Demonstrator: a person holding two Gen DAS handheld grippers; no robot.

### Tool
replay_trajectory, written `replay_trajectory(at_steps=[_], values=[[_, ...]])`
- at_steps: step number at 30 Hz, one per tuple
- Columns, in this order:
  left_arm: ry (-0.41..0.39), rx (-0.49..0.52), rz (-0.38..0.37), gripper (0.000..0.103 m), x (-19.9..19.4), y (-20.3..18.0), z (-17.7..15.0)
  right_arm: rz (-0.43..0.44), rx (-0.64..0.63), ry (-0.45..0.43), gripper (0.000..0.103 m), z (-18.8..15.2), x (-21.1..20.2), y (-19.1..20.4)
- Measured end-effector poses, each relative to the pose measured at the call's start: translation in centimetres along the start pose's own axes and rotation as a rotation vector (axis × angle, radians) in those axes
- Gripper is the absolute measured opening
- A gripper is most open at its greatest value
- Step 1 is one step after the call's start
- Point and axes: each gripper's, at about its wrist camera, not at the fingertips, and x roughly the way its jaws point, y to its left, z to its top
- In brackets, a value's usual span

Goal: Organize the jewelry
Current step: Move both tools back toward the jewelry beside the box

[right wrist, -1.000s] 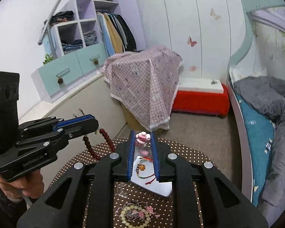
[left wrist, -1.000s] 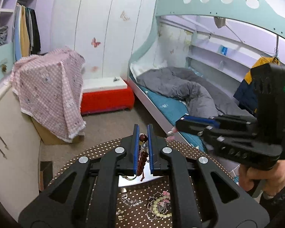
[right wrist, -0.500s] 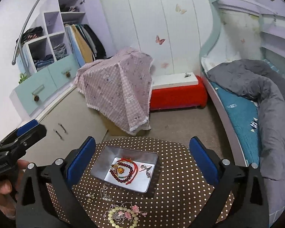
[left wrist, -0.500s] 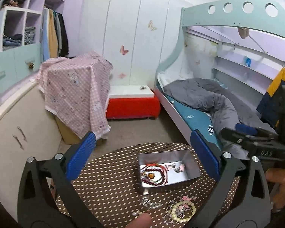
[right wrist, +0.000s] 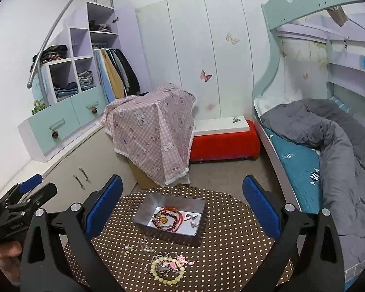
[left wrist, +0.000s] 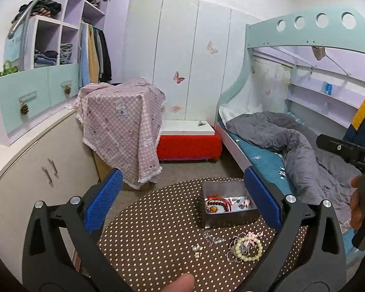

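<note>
On the dotted round table [right wrist: 231, 243] sits a metal tin [right wrist: 169, 216] already holding a dark red bead bracelet [right wrist: 166, 220] and small charms — part of the job looks done. Left outside, near the table's front edge, are a pale bead bracelet [right wrist: 166, 269], a silver chain [right wrist: 146, 244] and tiny earrings [right wrist: 128, 249]. Both the left gripper [left wrist: 182, 204] and right gripper [right wrist: 182, 204] hover wide apart, empty.

Shiny metal tin [right wrist: 148, 200], matt dotted tablecloth [right wrist: 231, 238], glossy, perhaps plastic, pale beads [right wrist: 166, 269]
</note>
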Motion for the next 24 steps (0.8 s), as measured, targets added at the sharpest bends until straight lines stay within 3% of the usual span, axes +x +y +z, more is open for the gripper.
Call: replay_trajectory(at_steps=[12, 24], values=[[0.057, -0.019, 0.047, 0.097, -1.4, 1.9, -4.3, 0.041, 0.013, 0.017, 0.095, -2.6, -1.1, 0.9], [0.212, 0.023, 0.069, 0.097, 1.9, 0.5, -10.1, 0.073, -0.015, 0.128, 0.095, -7.6, 1.1, 2.5]])
